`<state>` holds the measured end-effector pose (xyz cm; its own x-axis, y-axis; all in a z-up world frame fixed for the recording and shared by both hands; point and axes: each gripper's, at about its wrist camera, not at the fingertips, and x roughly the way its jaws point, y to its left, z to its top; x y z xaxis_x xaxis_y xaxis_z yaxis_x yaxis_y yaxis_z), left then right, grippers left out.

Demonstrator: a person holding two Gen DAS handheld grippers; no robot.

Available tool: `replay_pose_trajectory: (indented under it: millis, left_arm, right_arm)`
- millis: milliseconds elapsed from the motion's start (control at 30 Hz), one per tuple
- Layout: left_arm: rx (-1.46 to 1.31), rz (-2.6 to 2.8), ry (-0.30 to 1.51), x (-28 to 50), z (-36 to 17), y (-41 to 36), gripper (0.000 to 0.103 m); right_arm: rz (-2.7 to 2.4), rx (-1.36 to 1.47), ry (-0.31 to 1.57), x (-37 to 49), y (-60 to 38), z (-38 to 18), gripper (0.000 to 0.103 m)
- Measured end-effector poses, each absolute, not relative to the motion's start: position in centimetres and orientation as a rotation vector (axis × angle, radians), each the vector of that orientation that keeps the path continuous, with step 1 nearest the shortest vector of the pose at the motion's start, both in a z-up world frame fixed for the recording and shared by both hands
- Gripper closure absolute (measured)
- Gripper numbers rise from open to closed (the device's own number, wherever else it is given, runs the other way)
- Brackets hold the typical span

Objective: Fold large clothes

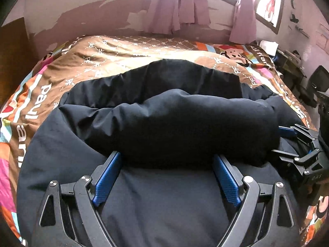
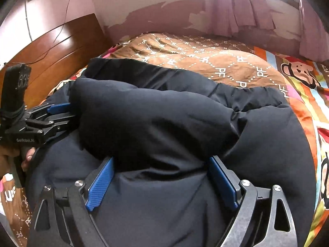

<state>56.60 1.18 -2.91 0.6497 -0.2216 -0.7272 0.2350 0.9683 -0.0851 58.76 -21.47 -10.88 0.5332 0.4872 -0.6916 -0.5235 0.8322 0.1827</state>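
1. The big dark garment (image 1: 168,123) is spread on the bed (image 1: 127,51), with a puffy roll folded over its middle. It's so dark I can't tell sleeve from body, and its near end is cut off at the bottom of both views.
2. Left gripper (image 1: 167,160): fingers wide apart, tips tucked at the roll's near edge, not pinching anything.
3. Right gripper (image 2: 161,164): same deal, fingers wide with loose fabric bunched between them, no squeeze that I can see.
4. Each tool peeks in at the other view's edge, mostly hidden by the roll.
5. Bare bedspread beyond the garment up to the wall and curtains (image 1: 181,6); wooden headboard (image 2: 51,47) closes off the left.
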Motion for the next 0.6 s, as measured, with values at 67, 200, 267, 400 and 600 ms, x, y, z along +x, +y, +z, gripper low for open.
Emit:
replay_pose_trajectory:
  millis: [67,200,267,400,600]
  left_arm:
    - [0.018,-0.238,0.814,56.5,-3.1,1.2,0.016]
    - [0.01,-0.191,0.8,56.9,-3.2,1.5,0.016]
    - [0.005,-0.172,0.795,57.1,-3.2,1.7,0.016]
    - [-0.012,-0.13,0.801,57.7,-3.3,2.1,0.016]
    - [-0.053,-0.13,0.807,57.9,-3.2,2.7,0.016]
  right_arm:
    - [0.59,-0.047,0.809,59.3,-21.5,-11.0,0.013]
    - [0.556,-0.044,0.812,60.1,-21.7,-11.0,0.012]
    - [0.544,-0.041,0.812,60.4,-21.9,-11.0,0.012]
    - [0.517,-0.033,0.816,61.0,-22.1,-11.2,0.012]
    - [0.499,-0.011,0.82,61.2,-22.8,-11.3,0.012]
